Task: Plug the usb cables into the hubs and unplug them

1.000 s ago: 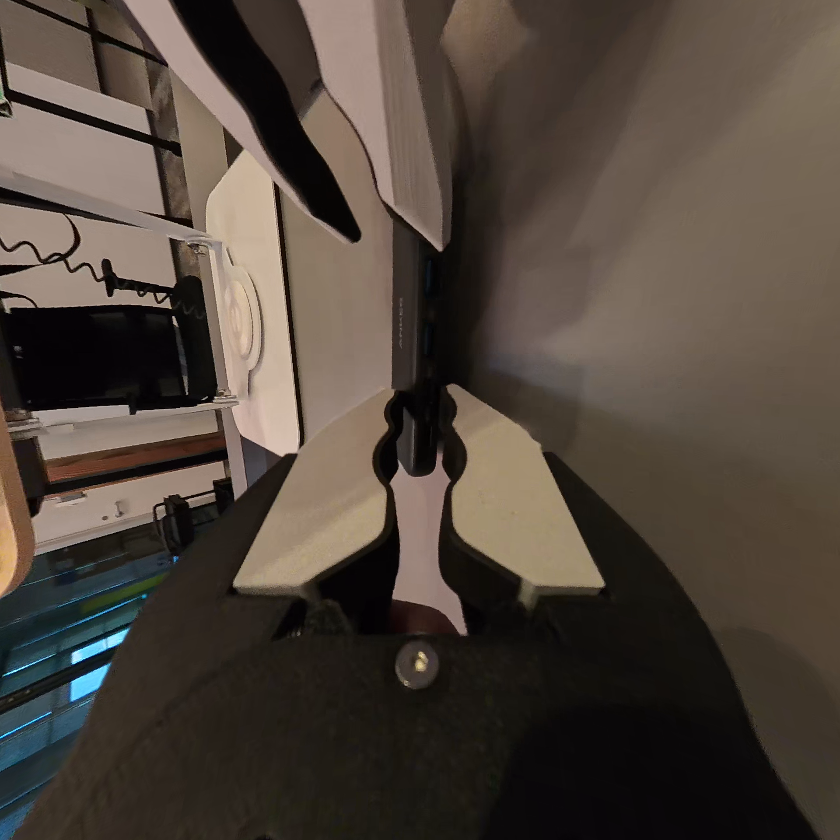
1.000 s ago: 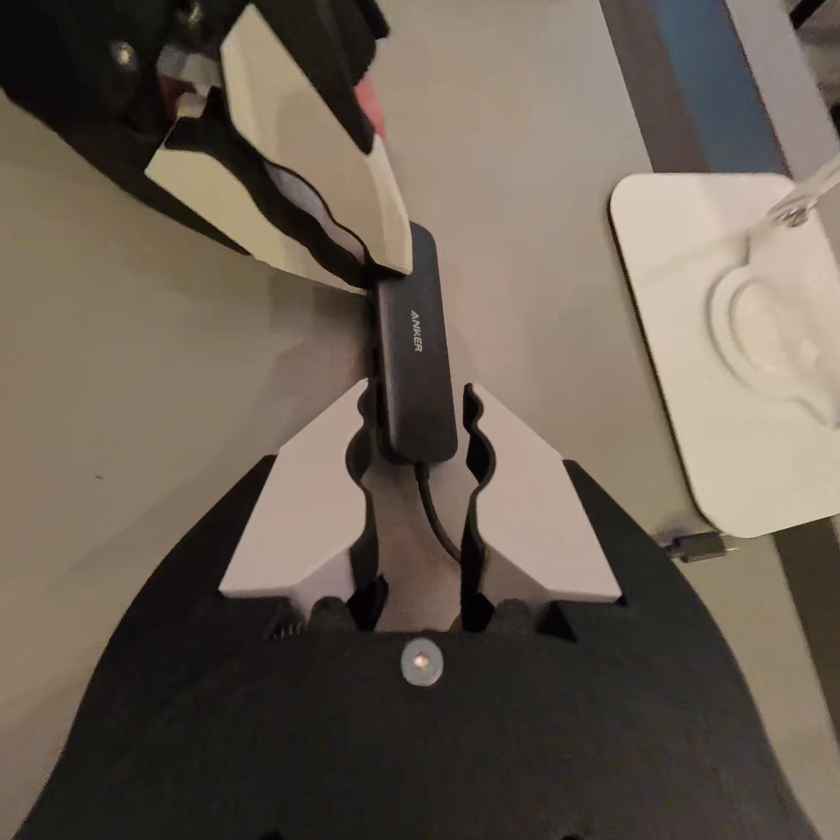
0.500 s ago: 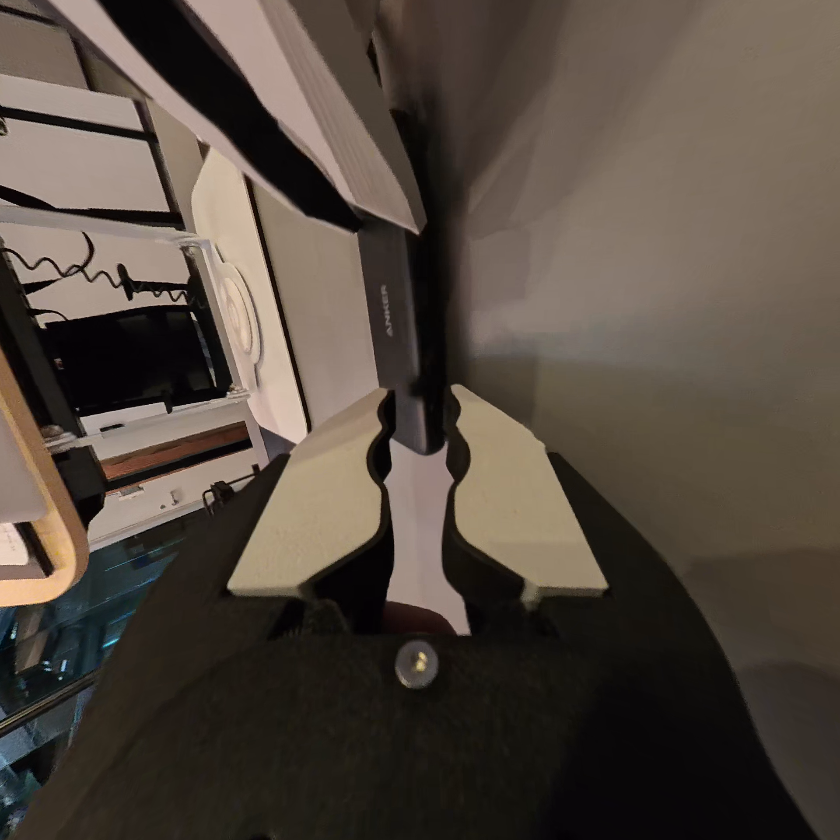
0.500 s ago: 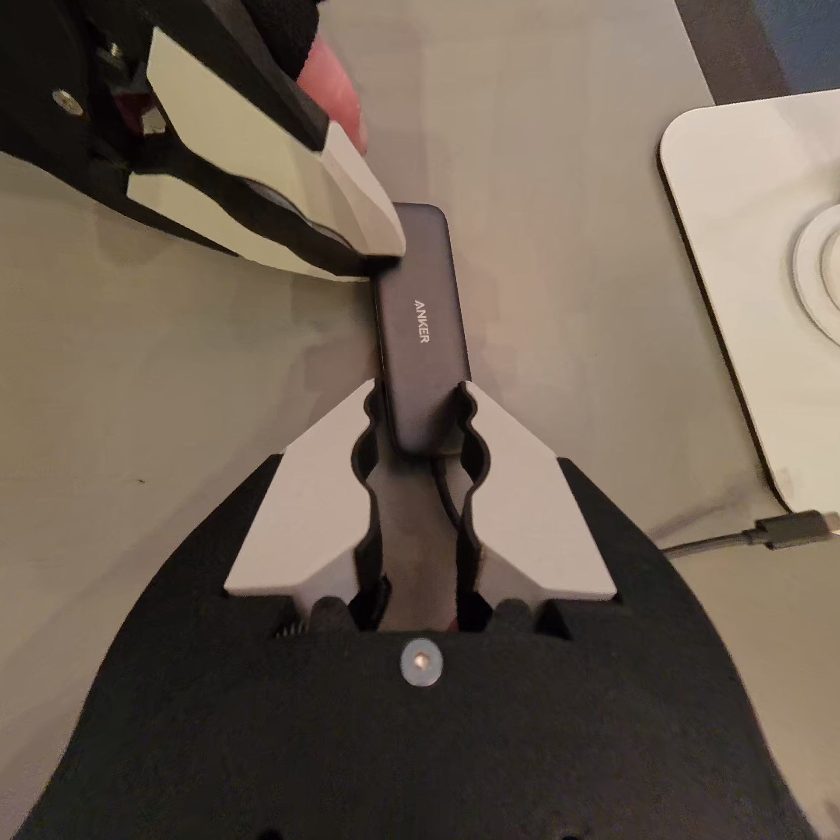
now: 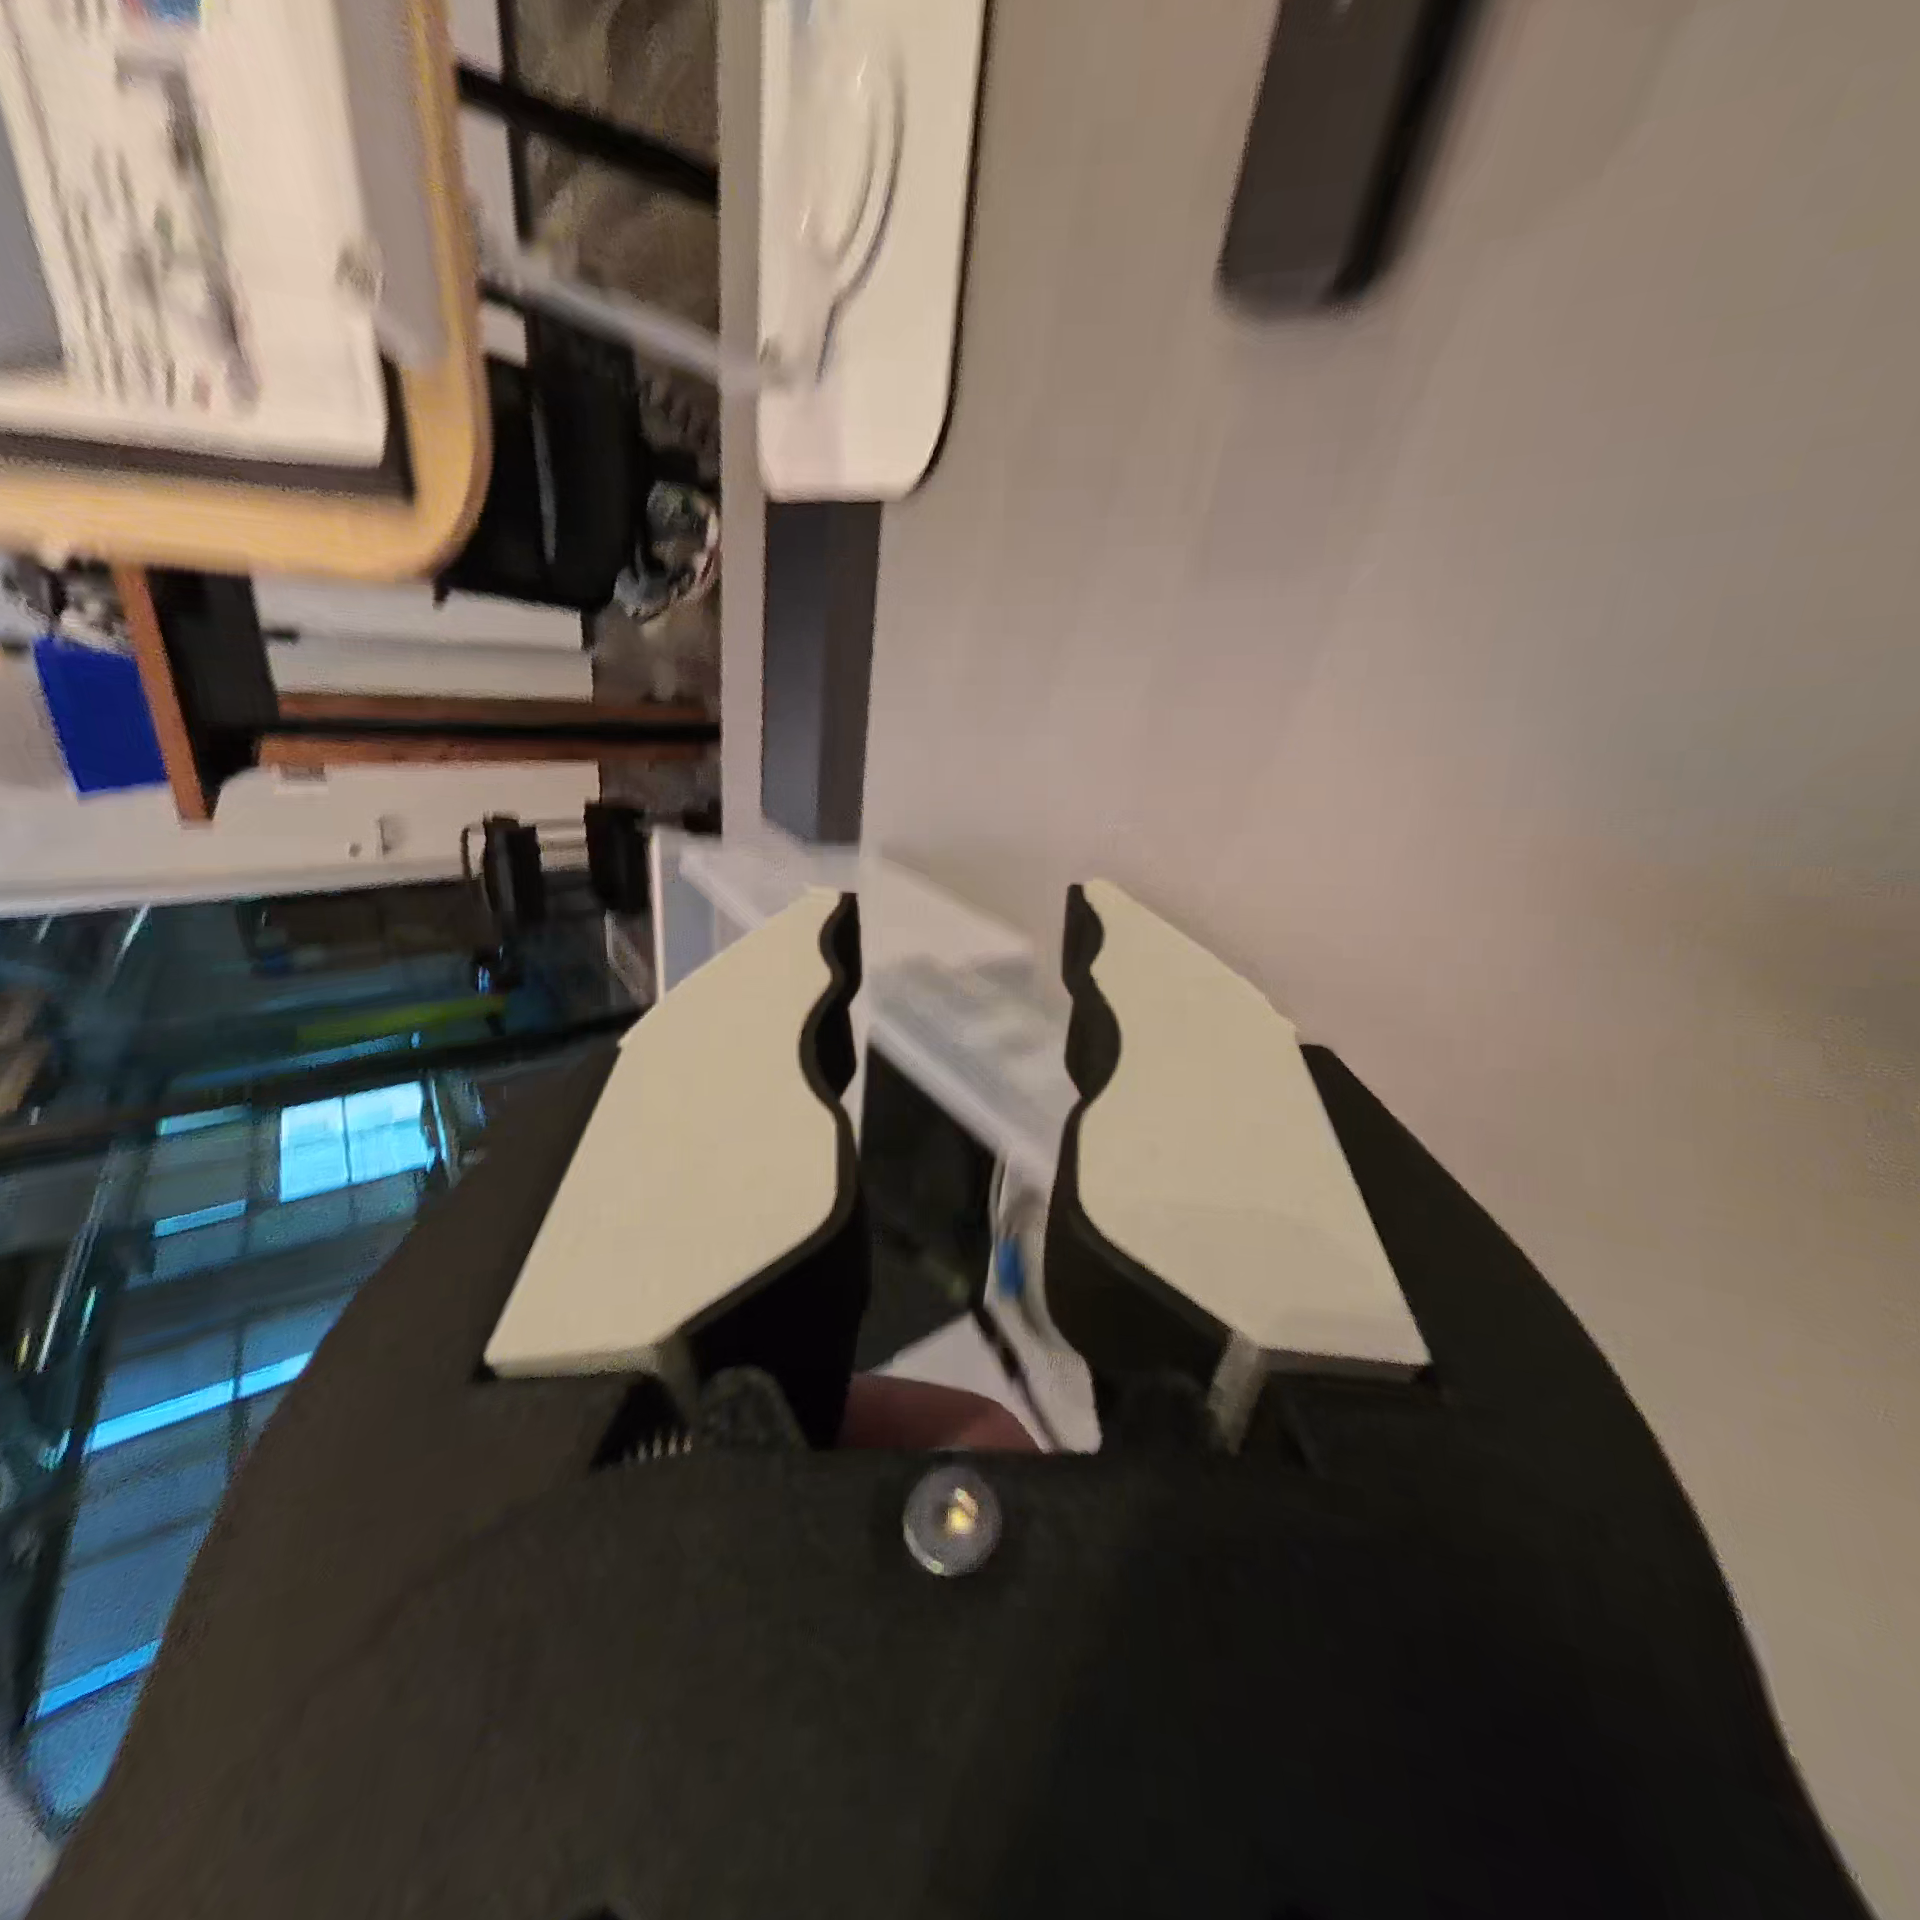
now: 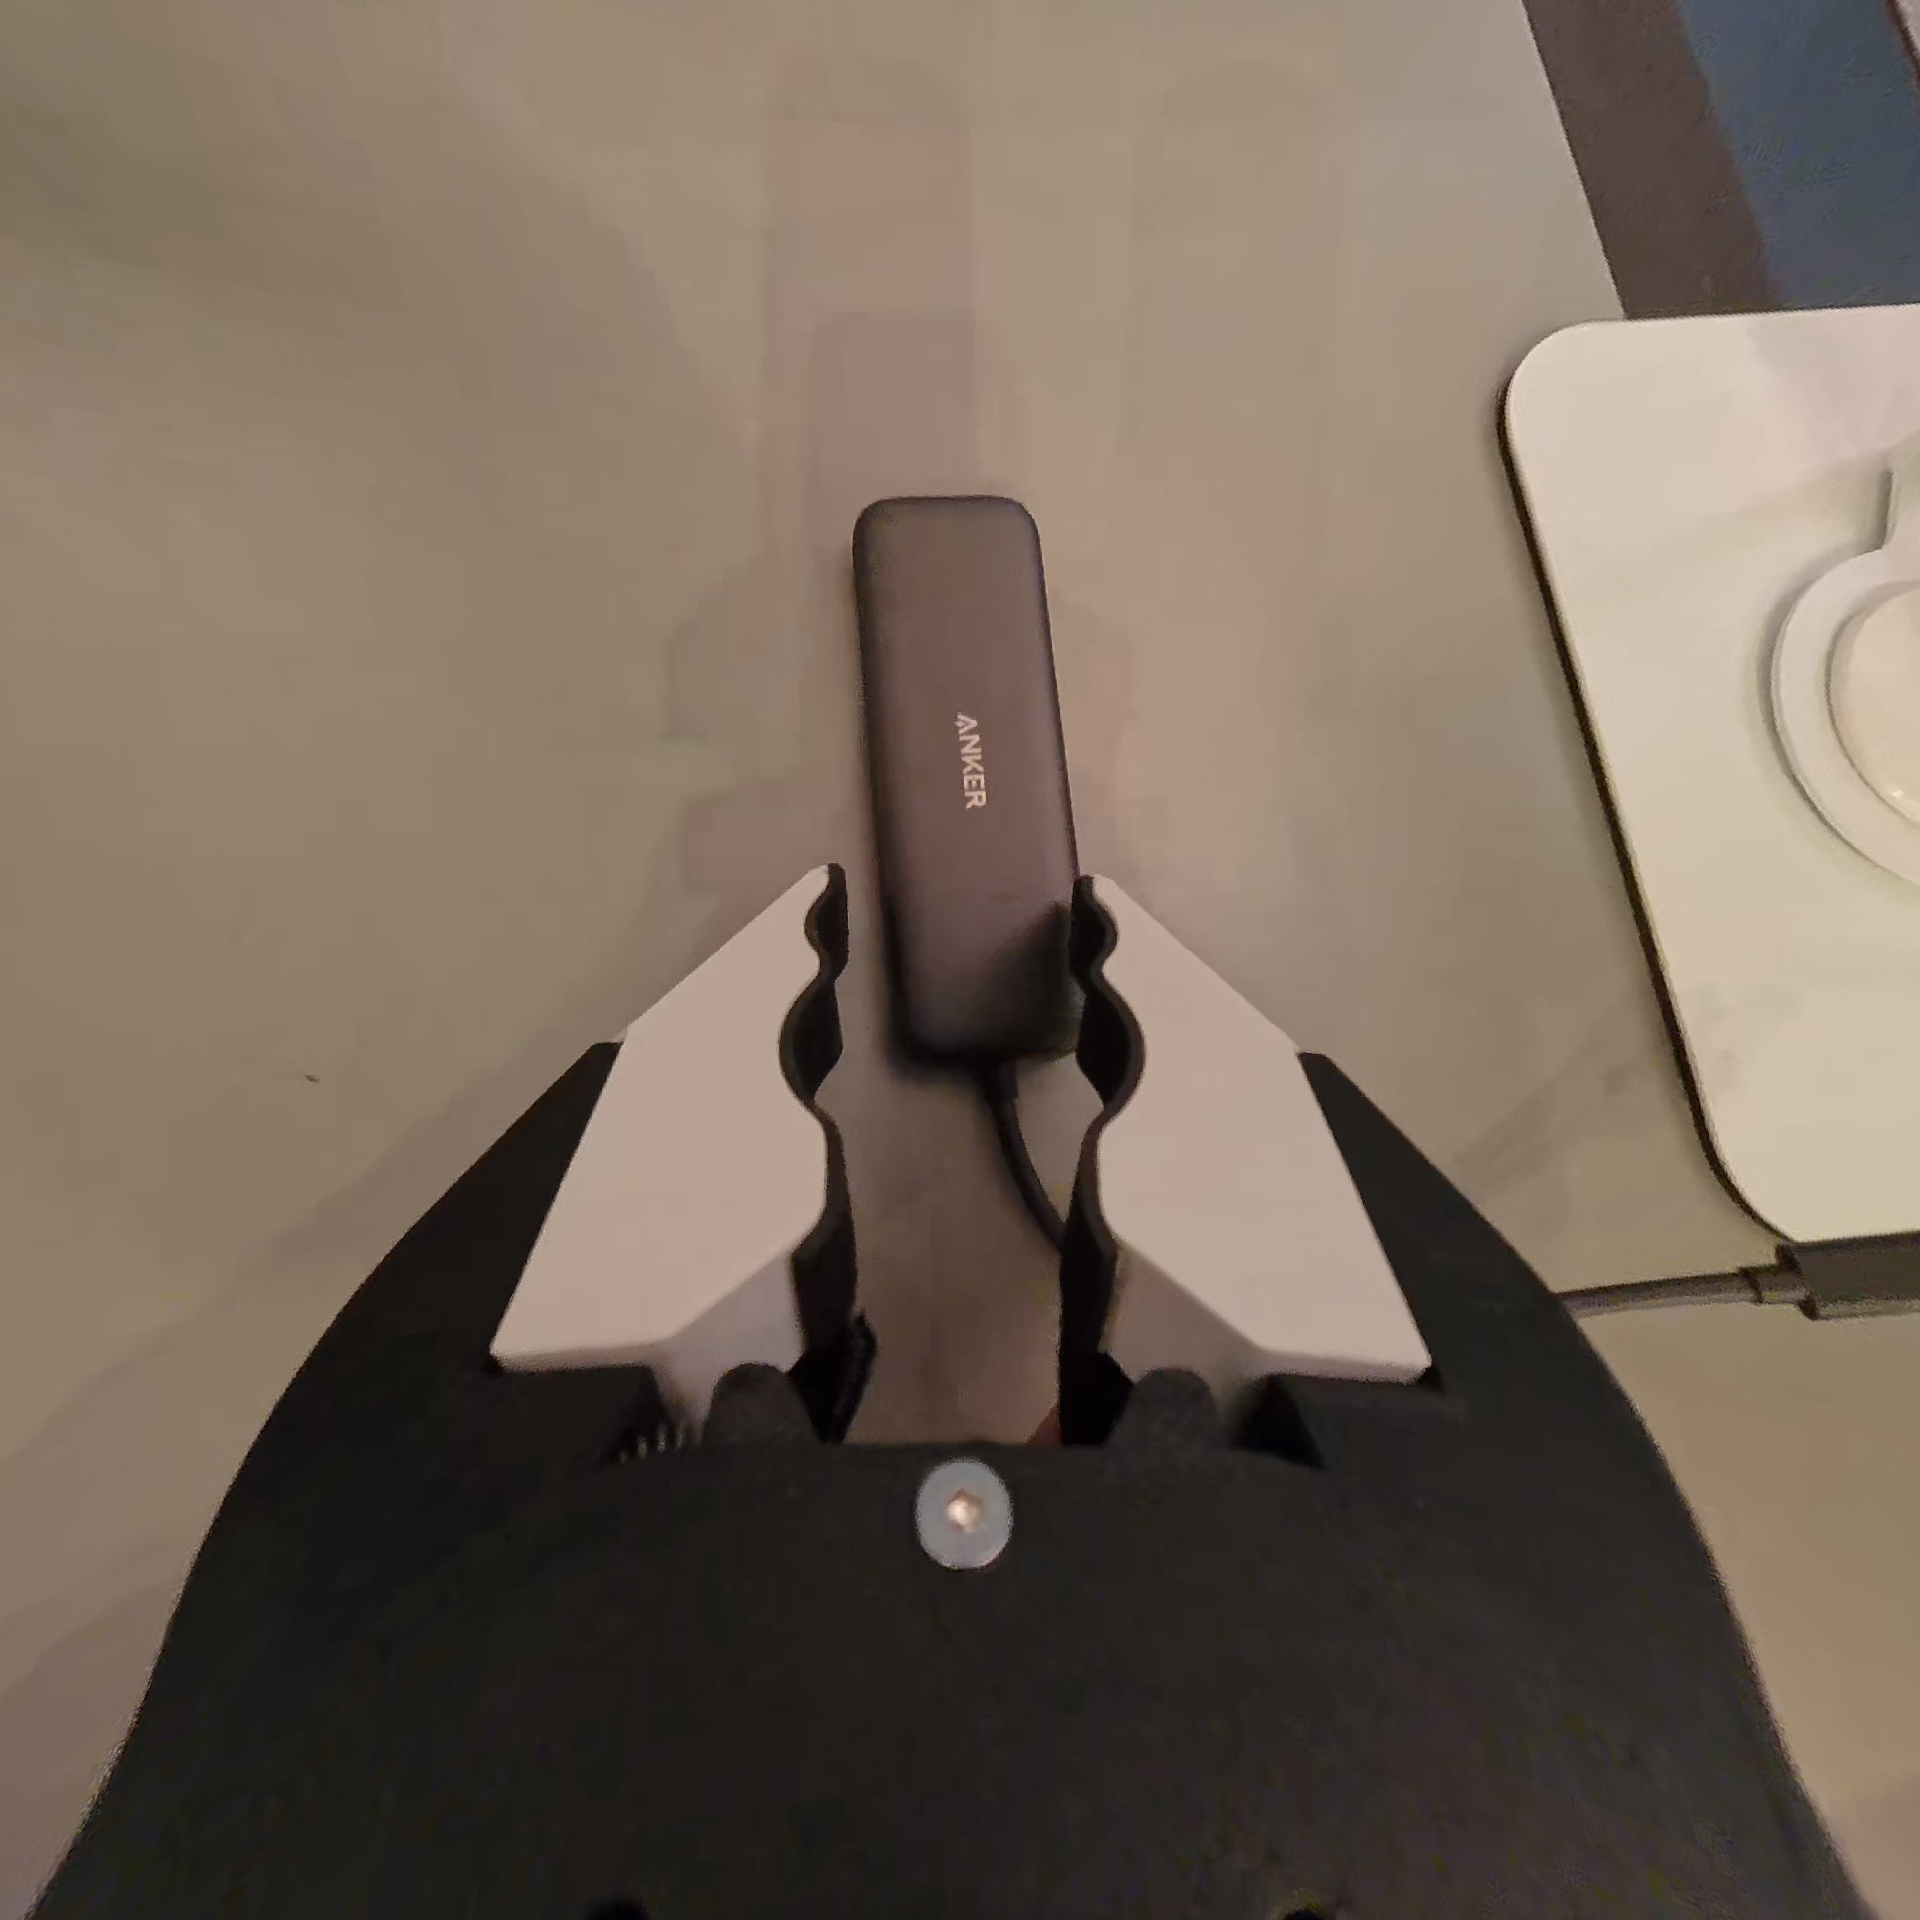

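Here, 1 hub [image 6: 961, 769] on table [image 6: 416, 520] — both grippers' fingers [image 6: 675, 1132] apart, gripping nothing.

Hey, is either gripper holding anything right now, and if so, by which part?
Nothing is held. The left gripper is open and empty; the right gripper is open astride the hub, which lies on the table.

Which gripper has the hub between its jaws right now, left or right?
The right gripper: the dark hub's cabled end lies between its open jaws. The left gripper's open jaws are empty, the hub well ahead of them.
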{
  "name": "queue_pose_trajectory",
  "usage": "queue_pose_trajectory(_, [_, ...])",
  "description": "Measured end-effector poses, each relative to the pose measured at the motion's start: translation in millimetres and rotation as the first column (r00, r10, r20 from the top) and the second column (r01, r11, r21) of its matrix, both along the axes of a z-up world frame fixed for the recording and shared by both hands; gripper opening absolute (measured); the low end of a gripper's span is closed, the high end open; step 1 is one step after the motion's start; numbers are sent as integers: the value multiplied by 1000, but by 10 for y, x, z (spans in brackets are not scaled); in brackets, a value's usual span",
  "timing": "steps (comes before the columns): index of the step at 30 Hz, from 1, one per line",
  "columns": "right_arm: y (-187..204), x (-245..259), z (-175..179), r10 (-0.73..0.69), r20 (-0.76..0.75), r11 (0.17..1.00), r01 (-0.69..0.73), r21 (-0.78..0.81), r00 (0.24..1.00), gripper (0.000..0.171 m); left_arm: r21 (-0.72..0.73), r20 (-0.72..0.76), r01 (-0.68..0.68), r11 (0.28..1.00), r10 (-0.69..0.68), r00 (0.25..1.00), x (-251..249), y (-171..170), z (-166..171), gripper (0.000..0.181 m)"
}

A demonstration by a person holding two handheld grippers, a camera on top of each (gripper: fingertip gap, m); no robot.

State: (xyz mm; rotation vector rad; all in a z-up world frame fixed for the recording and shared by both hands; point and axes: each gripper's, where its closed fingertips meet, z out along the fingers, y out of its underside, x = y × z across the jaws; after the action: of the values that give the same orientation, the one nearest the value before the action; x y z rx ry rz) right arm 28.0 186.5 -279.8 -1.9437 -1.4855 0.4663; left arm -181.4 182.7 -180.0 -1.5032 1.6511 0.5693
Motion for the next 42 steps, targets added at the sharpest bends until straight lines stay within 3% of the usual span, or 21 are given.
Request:
queue_pose_trajectory(6, [31, -39, 142, -9, -64, 999, 11, 30, 998, 36, -87, 32, -142, 986, 145, 989, -1013, 37, 103, 37])
queue_pose_trajectory(13, [66, 13, 115, -25, -90, 1000, 27, 13, 996, 37, -242, 64, -147, 959, 167, 984, -1443, -1, -215, 38])
queue_pose_trajectory(20, [74, 18, 127, -23, -99, 999, 26, 24, 995, 36, -306, -25, -54, 951, 48, 999, -1419, 213, -412, 31])
queue_pose_trajectory(25, [58, 6, 113, -13, -100, 1000, 15, 23, 995, 35, -471, -148, 29, 882, -111, 983, -1330, 328, -683, 24])
queue_pose_trajectory(31, [40, 18, 86, -3, -99, 1000, 5, 16, 995, 35, -646, -264, -1, 764, -222, 938, -1411, 380, -973, 20])
queue_pose_trajectory(37, [43, 51, 92, -2, -99, 1000, 5, 25, 995, 34, -672, -355, -17, 740, -302, 885, -1457, 394, -1157, 22])
queue_pose_trajectory(42, [26, 68, 90, 2, -100, 1000, 0, 26, 995, 34, -708, -345, -15, 706, -327, 880, -1446, 335, -1184, 18])
